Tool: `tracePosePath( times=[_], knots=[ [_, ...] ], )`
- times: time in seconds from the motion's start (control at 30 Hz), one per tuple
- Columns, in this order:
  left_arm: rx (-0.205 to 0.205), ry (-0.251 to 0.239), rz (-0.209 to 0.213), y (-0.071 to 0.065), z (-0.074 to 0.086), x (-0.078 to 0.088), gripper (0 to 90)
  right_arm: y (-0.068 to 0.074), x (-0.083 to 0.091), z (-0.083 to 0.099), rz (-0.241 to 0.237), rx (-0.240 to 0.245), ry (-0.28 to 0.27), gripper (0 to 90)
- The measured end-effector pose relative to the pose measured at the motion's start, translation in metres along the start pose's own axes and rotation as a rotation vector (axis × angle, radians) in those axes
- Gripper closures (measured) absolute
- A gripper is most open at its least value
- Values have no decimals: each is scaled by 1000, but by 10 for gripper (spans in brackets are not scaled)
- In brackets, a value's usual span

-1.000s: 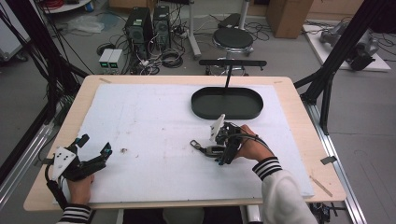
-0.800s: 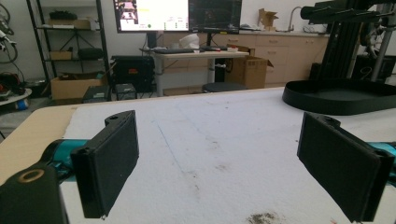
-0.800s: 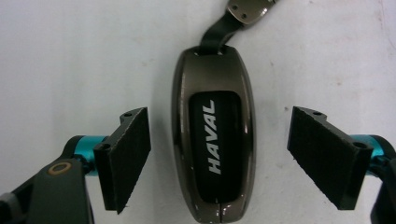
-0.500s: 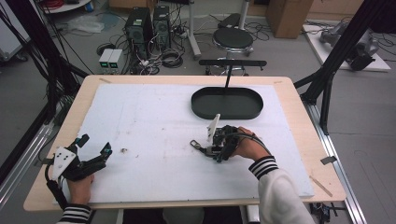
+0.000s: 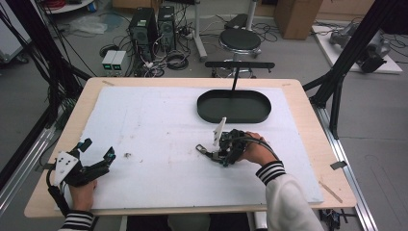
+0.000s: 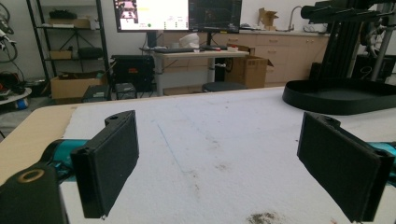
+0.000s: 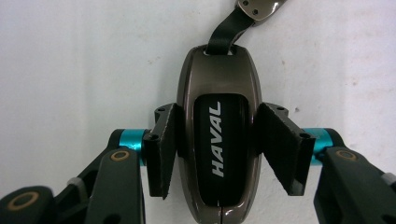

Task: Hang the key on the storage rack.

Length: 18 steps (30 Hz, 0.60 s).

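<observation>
A dark metallic car key fob [image 7: 215,140] marked HAVAL lies flat on the white mat [image 5: 159,125], its short strap and metal tab [image 7: 254,7] pointing away. My right gripper [image 7: 217,140] points down over the fob, and its jaws have just been closing, with the fob between them. Both pads [image 7: 163,149] now press on the fob's sides. In the high view this gripper [image 5: 222,155] sits right of the table's middle, with the strap tab [image 5: 201,149] sticking out to its left. My left gripper [image 5: 98,148] rests at the near left, open with nothing between its pads [image 6: 112,154].
A black oval tray [image 5: 207,113] stands at the back right of the mat, also seen from the left gripper view as the tray [image 6: 336,98]. A small speck of dirt [image 5: 127,155] lies just ahead of the left gripper. Wooden table edge [image 5: 82,110] borders the mat.
The right gripper's jaws have drawn in onto the key fob, and its white top plate has tilted slightly. The left gripper has stayed where it was.
</observation>
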<state>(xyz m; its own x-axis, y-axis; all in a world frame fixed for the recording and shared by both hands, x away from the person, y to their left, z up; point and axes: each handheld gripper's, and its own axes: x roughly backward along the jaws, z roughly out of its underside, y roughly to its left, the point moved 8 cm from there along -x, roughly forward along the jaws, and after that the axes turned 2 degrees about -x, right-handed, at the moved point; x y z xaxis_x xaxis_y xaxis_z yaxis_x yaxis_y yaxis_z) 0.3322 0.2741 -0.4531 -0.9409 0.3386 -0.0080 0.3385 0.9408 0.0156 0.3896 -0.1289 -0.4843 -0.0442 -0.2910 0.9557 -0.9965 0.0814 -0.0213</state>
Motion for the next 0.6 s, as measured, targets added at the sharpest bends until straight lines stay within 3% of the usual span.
tracePosePath(
  times=[0.13, 0.3, 0.37, 0.43, 0.47, 0.6],
  knots=[
    [2, -1, 0, 0, 0, 0, 131, 0, 2, 1, 6, -41, 3, 479],
    [1, 0, 0, 0, 0, 0, 131, -3, 10, 0, 13, -82, -55, 480],
    [1, 0, 0, 0, 0, 0, 131, -7, 15, -1, 25, -95, -98, 480],
    [2, -1, 0, 0, 0, 0, 131, -11, 26, -2, 45, -148, -162, 480],
    [0, 0, 0, 0, 0, 0, 131, -11, 26, -2, 45, -148, -162, 480],
    [0, -2, -1, 0, 0, 0, 131, -19, 41, -1, 75, -210, -262, 479]
  ],
)
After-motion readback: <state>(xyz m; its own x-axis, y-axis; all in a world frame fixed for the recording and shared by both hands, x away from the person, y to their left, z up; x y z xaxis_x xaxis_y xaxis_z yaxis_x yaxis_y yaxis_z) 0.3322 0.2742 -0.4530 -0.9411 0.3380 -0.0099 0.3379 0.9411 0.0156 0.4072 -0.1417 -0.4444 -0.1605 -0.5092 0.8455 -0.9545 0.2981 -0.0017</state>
